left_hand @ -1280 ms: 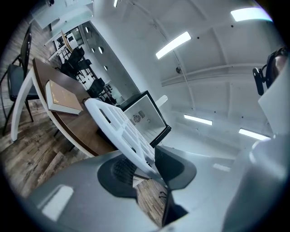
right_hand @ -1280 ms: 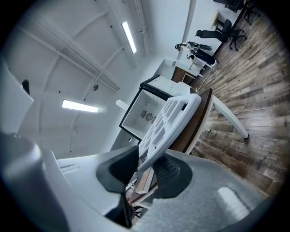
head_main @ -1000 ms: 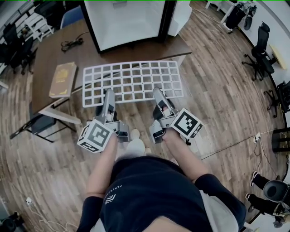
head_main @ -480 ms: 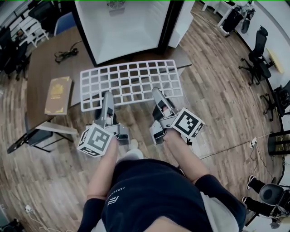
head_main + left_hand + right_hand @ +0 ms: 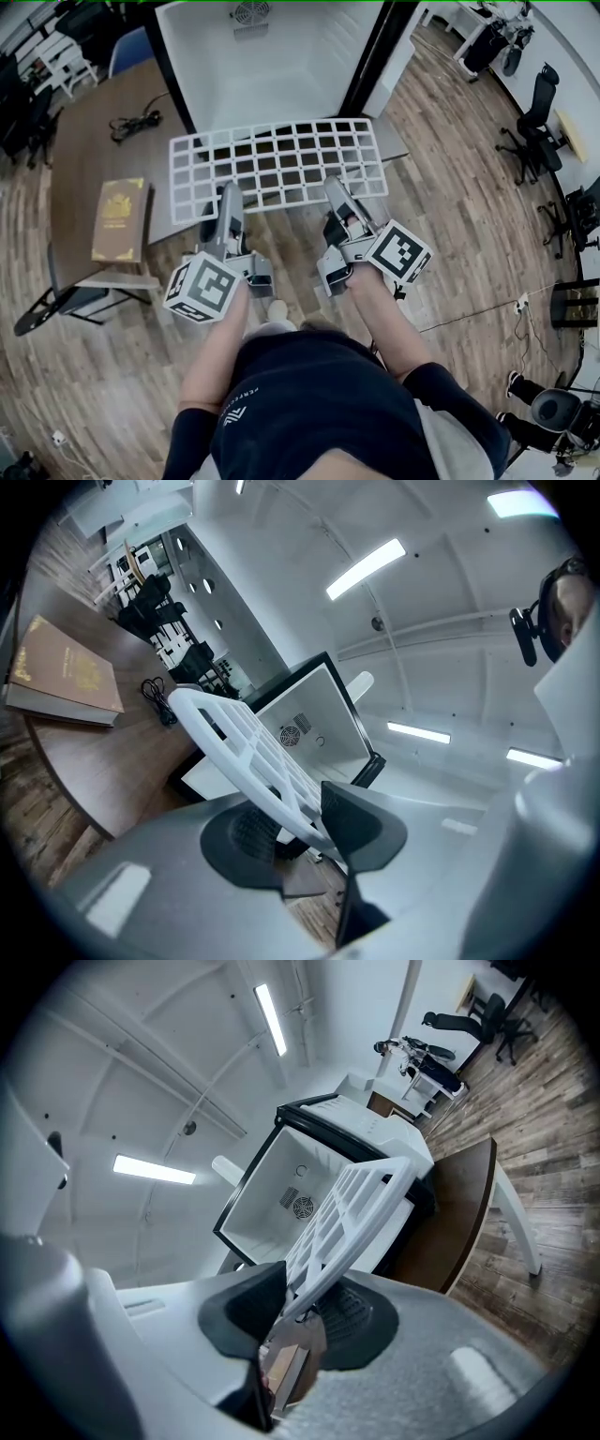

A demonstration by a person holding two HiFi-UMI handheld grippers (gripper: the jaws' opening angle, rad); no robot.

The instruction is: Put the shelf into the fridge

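Observation:
A white grid shelf (image 5: 277, 166) is carried level in front of the open fridge (image 5: 272, 56), whose white inside shows a fan grille at the back. My left gripper (image 5: 229, 199) is shut on the shelf's near edge at its left part, the right gripper (image 5: 336, 191) on the same edge further right. In the left gripper view the shelf (image 5: 246, 752) runs edge-on between the dark pads, with the fridge (image 5: 314, 728) behind. In the right gripper view the shelf (image 5: 349, 1218) is pinched the same way, and the fridge (image 5: 300, 1194) lies straight ahead.
A brown table (image 5: 94, 159) stands left of the fridge with a tan book (image 5: 119, 218) and a black cable (image 5: 134, 123) on it. Office chairs (image 5: 539, 117) stand at the right on the wood floor. A white cord (image 5: 469, 305) crosses the floor near my right side.
Both grippers and the shelf have moved toward the fridge; its far edge now overlaps the fridge's open front. The fridge's inside shows more. Both grips are unchanged.

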